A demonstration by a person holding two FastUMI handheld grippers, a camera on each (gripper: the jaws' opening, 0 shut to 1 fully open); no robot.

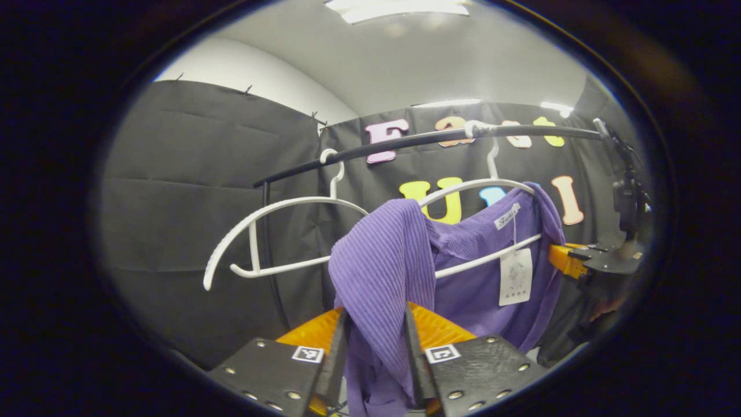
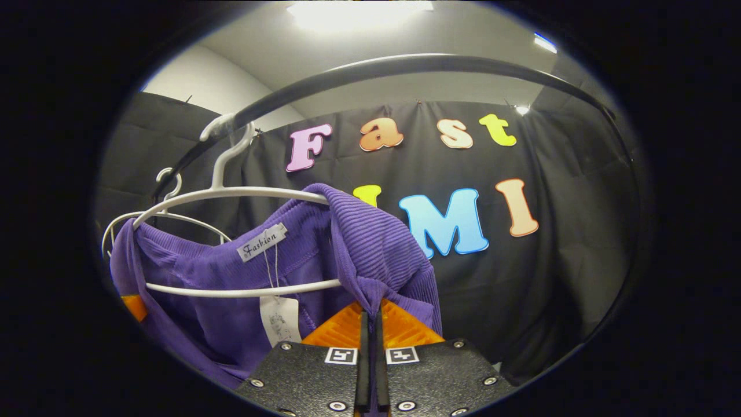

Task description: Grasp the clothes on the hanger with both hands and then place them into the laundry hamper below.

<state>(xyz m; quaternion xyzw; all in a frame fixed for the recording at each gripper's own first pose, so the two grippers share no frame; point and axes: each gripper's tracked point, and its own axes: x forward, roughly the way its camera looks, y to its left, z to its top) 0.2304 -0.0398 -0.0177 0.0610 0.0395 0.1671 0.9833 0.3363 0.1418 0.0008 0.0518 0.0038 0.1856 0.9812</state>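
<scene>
A purple ribbed garment (image 1: 492, 260) hangs on a white hanger (image 1: 480, 184) from the black rail (image 1: 405, 142). One shoulder is pulled off the hanger's end and drapes down between the fingers of my left gripper (image 1: 376, 313), which press on the fold from both sides. In the right gripper view the same garment (image 2: 231, 272) sits on its hanger (image 2: 231, 192), and my right gripper (image 2: 370, 310) is shut on the other shoulder's edge, with the jaws almost together. The right gripper (image 1: 570, 260) also shows at the garment's far side in the left gripper view.
An empty white hanger (image 1: 260, 231) hangs on the rail to the left of the garment. A white paper tag (image 1: 515, 277) dangles from the collar label. The rail (image 2: 405, 63) arcs overhead, close above the right gripper.
</scene>
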